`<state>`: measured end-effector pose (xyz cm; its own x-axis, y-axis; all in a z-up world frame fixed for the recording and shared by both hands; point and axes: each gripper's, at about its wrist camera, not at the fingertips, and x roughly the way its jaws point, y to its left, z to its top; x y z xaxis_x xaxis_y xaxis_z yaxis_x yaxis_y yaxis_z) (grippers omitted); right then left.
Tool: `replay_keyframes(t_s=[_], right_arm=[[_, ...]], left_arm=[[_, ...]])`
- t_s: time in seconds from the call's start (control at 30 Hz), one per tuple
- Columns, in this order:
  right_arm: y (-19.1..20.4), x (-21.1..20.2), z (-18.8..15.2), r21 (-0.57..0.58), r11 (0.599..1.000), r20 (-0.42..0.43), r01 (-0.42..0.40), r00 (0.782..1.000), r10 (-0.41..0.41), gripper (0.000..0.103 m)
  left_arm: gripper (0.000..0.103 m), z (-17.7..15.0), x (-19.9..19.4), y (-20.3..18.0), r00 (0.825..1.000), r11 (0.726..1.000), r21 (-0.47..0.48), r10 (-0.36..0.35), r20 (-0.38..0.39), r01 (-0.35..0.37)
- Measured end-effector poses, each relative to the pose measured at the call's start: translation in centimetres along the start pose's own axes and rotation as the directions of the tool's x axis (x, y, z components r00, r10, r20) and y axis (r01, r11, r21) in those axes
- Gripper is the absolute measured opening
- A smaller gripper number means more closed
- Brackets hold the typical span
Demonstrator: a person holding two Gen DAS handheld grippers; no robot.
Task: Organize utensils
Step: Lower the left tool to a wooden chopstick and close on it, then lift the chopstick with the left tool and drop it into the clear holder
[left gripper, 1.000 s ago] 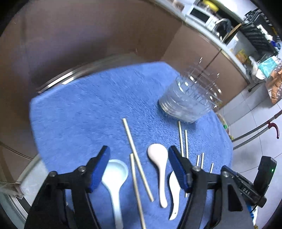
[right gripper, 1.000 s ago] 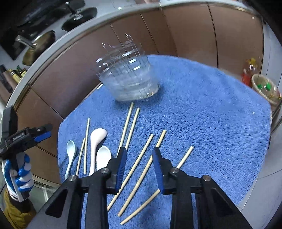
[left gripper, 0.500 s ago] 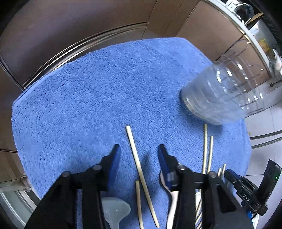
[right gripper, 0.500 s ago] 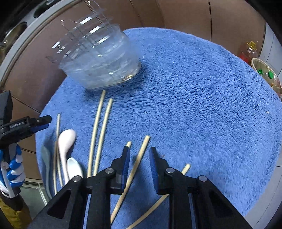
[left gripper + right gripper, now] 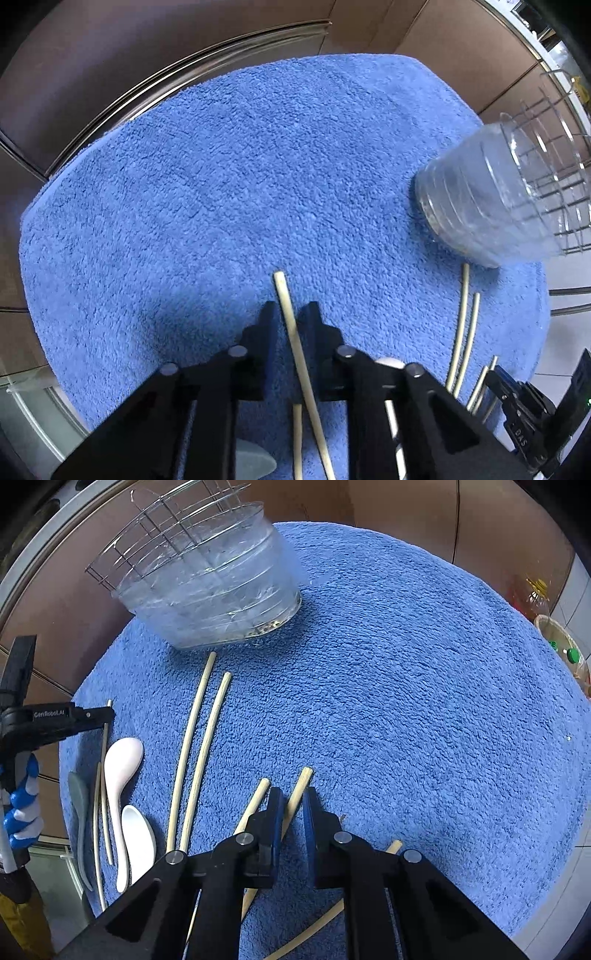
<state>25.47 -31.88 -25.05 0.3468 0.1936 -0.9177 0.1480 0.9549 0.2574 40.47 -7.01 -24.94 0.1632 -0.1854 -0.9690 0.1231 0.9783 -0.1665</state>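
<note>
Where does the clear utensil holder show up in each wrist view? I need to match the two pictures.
Left wrist: the clear utensil holder stands at the right edge, upper half, on the blue towel.
Right wrist: the holder is at upper left, near the towel's far edge.
Shared landmark: the pair of chopsticks lying side by side, tips pointing at the holder's base; in the right wrist view they run down from it.

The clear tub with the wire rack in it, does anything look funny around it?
Yes. The tub holds no utensils yet. Chopsticks and spoons lie scattered at different angles over the blue towel instead.
</note>
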Motion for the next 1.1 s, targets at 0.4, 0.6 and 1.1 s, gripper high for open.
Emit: replay_keyframes(t_s=[0.4,0.6,1.1], right_arm=[[-0.6,-1.0,-0.6,0.071,0.995,0.091,-0.073,0.994,0.067,0.008],[0.0,-5.1,-2.4,0.014,0.986,0.229,-0.166,0.960,0.159,0.007],[2.3,-15.6,-6.6,-0.197,0.957,0.524,-0.212,0.803,0.286,0.006]], left_arm=[[0.005,-1.1,-1.9,-1.3,0.992,0.996,-0.054,-0.072,0.105,0.078],[0.005,-4.1,-6.7,-1.6,0.952,0.988,0.017,-0.155,0.263,0.156],[0.005,-10.1,-18.7,-1.4,0.785,0.971,0.060,-0.224,0.577,0.232]])
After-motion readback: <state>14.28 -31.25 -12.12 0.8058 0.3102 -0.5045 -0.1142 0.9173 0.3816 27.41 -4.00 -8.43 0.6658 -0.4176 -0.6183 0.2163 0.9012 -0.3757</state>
